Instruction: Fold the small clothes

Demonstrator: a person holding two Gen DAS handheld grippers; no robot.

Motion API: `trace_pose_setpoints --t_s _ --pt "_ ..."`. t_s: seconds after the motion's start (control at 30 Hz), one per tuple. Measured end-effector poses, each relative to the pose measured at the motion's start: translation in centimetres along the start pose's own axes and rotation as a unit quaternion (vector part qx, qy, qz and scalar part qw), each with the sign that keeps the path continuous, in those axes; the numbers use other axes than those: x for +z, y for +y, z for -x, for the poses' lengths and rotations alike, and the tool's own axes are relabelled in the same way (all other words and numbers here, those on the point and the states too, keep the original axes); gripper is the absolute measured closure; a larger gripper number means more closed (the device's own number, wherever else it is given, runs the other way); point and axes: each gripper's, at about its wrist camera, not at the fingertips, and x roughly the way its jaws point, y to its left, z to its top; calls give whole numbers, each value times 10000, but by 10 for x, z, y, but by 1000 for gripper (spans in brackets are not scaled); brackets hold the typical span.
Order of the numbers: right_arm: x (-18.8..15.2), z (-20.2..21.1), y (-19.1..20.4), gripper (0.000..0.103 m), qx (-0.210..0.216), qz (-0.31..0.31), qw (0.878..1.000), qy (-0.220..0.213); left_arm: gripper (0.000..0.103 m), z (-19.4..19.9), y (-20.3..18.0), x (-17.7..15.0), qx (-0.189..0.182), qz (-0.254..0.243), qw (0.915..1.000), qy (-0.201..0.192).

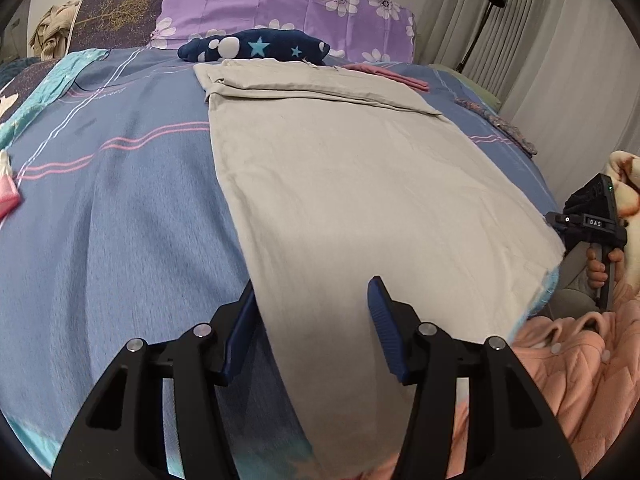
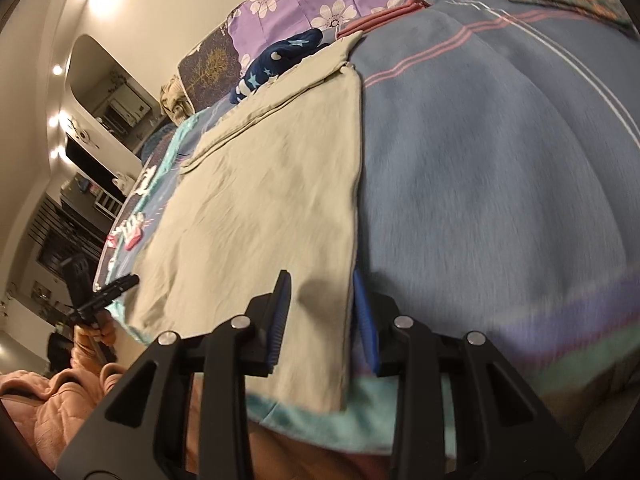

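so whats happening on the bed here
A person holding a two-finger gripper in each hand is folding a beige cloth garment spread flat on the blue striped bedspread. The left gripper and right gripper are both open, each straddling a near corner of the garment at the bed's edge. The garment's far end is already folded over.

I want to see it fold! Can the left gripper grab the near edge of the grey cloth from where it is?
Probably yes. The left gripper has its jaws open astride the near left corner of the grey cloth, and nothing lies on the cloth there. The right gripper straddles the other corner.
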Motion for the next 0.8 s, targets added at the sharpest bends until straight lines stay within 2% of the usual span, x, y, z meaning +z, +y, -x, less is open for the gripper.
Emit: trace_pose_setpoints --t_s 0.17,0.27,0.3,0.33,0.37,0.4,0.43,0.47,0.63,0.8 --pt "-13 4 -1 68 316 -204 9993 -86 48 10 -7 -19 -363 141 9992 -127" --pt "-12 -2 3 68 510 -247 9984 -85 48 11 -8 -21 -453 292 9983 -240" --pt "-12 -4 5 68 516 -220 9984 -76 54 11 -8 -22 -433 316 9981 -288" --pt "-11 -5 8 70 491 -161 9986 -78 77 12 -9 -22 -392 314 9982 -323" --pt "-10 -5 9 76 455 -110 9989 -87 90 13 -7 -23 -307 359 9982 -360" --pt "-9 -6 10 82 413 -96 9991 -87 97 14 -5 -22 -324 463 9977 -385" --pt "-7 -6 9 91 393 -133 9991 -81 98 16 -1 -20 -394 628 9962 -460" --pt "-7 -4 8 93 442 -206 9988 -102 98 19 -2 -17 -377 680 9955 -551" --pt "13 18 18 94 738 -129 9954 -602 98 43 -17 7 -255 413 9936 -1017" --pt "48 34 36 94 1002 38 9888 -1108 98 66 -19 48 -227 391 9872 -1532"
